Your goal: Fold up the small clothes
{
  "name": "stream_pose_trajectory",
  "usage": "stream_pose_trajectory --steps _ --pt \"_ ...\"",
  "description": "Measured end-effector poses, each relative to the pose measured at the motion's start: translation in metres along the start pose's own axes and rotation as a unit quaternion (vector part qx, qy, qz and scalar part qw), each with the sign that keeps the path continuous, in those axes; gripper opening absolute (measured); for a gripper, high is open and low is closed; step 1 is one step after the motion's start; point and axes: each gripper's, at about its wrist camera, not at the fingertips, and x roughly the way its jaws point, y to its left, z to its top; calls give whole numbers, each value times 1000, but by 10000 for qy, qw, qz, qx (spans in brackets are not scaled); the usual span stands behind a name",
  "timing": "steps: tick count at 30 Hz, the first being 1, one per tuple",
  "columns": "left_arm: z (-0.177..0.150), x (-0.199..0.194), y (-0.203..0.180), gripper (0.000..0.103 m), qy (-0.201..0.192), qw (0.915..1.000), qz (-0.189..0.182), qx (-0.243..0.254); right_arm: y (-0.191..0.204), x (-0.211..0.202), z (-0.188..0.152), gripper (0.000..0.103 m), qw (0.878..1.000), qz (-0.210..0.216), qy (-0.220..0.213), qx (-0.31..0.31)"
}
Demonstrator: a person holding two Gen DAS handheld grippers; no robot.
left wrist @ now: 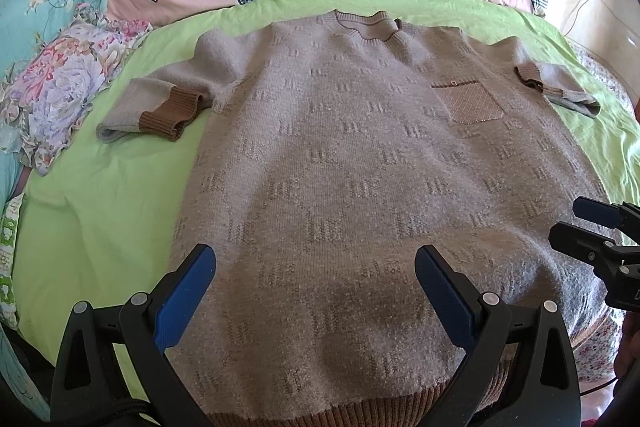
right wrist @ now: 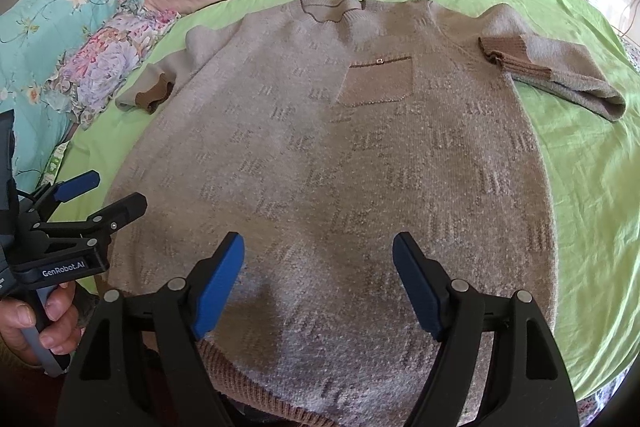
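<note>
- The left gripper [left wrist: 316, 291] and the right gripper [right wrist: 318, 281] were both wide apart, holding nothing, over the near part of the sweater [left wrist: 360, 167].
- A grab might have caught just the top layer, so the fold could bunch up.
- The sweater lay flat on the green sheet [left wrist: 100, 211], neck far, both sleeves [left wrist: 160, 107] tucked in.
</note>
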Motion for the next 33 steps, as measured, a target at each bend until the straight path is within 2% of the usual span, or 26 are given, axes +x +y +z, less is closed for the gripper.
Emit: stream_pose_trajectory --steps 4,23,33 --pt "0 0 0 100 -1 10000 -8 -2 1 -2 1 77 9998 158 -106 98" --pt "6 6 2 100 53 10000 -52 -37 4 -4 3 77 9995 172 -257 65" --pt "22 11 10 101 -65 9997 -202 -130 -10 -4 16 77 9995 139 -145 228"
